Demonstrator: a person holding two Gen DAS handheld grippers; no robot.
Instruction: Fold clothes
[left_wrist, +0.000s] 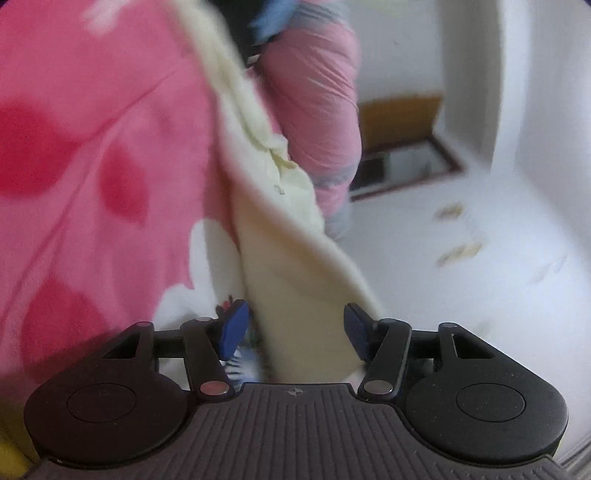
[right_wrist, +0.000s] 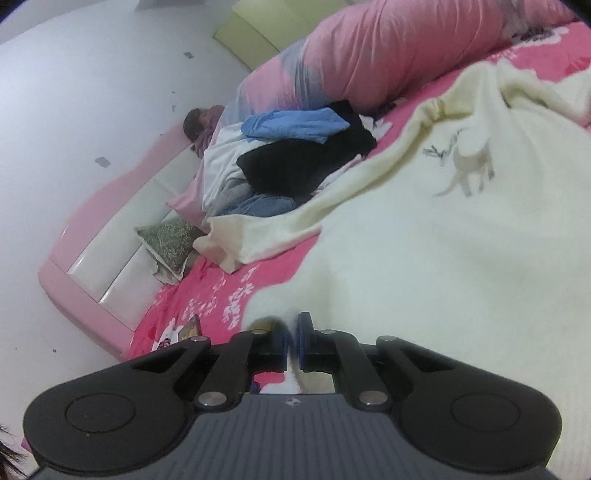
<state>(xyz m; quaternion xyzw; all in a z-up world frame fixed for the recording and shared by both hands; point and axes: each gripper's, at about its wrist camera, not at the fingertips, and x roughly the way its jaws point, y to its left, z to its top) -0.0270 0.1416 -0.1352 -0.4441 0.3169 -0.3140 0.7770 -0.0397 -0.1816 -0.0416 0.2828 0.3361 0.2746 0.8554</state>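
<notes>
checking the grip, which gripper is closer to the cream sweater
Right. The right gripper is shut on the cream sweater; the left gripper is open, with a fold of it between its fingers, not clamped.

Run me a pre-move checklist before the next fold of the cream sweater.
1. Right gripper shut on the sweater: ok, cloth pinched between the fingers.
2. Left gripper holding the sweater: not ok, fingers open, cloth only hangs between them.
3. Sweater spread flat: not ok, rumpled, sleeve bunched.
4. Clothes pile apart from the sweater: cannot tell, edges meet in the right wrist view.
5. Bed sheet free beside the sweater: ok.
</notes>
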